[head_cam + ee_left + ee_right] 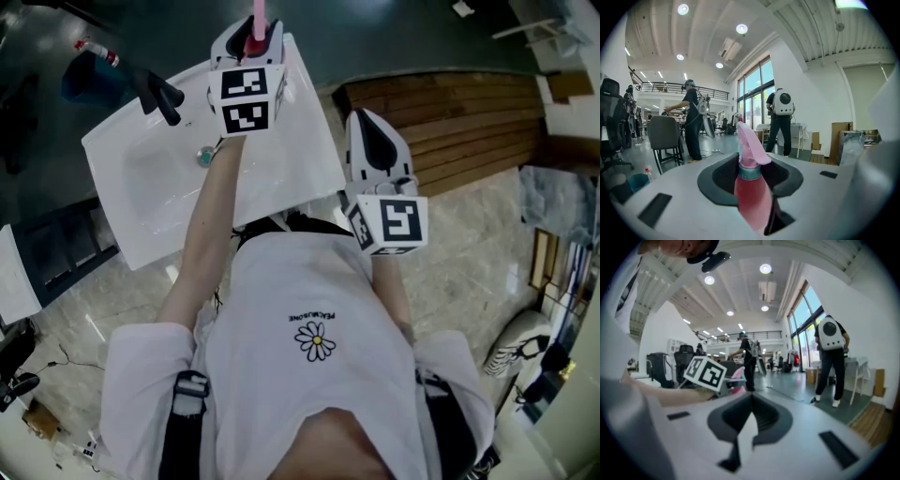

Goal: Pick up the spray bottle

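My left tool [251, 37] pinching the pink spray bottle [751, 187], lifted over the white sink's [141, 187] far edge, my right tool [373, 131] pressed together, empty, just beside.

R hand-held gripper [749, 420] jaws together, empty; marker cube [705, 372] at left.

White short-sleeved T-shirt [281, 281]; daisy print [316, 340] on chest, small black lettering beside it. 2 black shoulder straps [184, 436], grey buckles. Left gripper [251, 42], right gripper [373, 141]: white shells, black jaw recesses, 1 black-and-white marker cube [247, 98] each.
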{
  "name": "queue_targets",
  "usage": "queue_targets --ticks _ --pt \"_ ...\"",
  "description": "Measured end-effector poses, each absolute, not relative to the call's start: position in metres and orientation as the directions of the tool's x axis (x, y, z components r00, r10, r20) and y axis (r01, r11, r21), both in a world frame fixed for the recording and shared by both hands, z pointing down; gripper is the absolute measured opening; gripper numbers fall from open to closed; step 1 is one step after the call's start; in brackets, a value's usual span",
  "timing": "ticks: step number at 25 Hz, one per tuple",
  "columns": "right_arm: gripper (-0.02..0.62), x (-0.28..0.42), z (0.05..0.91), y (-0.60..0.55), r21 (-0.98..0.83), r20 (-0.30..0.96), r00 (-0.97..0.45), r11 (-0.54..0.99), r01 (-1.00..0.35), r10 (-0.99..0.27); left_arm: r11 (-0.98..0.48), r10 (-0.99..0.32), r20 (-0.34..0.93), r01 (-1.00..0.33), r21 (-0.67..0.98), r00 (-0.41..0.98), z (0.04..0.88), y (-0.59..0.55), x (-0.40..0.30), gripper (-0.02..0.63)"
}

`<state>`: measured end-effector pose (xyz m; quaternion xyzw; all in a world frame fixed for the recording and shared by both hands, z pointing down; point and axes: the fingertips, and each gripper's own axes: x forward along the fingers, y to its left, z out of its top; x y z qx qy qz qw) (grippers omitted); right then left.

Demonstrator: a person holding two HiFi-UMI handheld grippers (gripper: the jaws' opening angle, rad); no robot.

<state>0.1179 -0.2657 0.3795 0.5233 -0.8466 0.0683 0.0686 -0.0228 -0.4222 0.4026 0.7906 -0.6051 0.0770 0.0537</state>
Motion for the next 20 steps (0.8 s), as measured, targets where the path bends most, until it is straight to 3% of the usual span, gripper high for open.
queue_targets --ticks 20 --pt "0.029 -0.004 0.285 -0.251 0.006 -0.015 -0.627 0.627 -0.779 -0.779 -0.178 -0.981 -0.068 -0.98 -0.084 0.184 0.246 -0.31 -0.115 0.155"
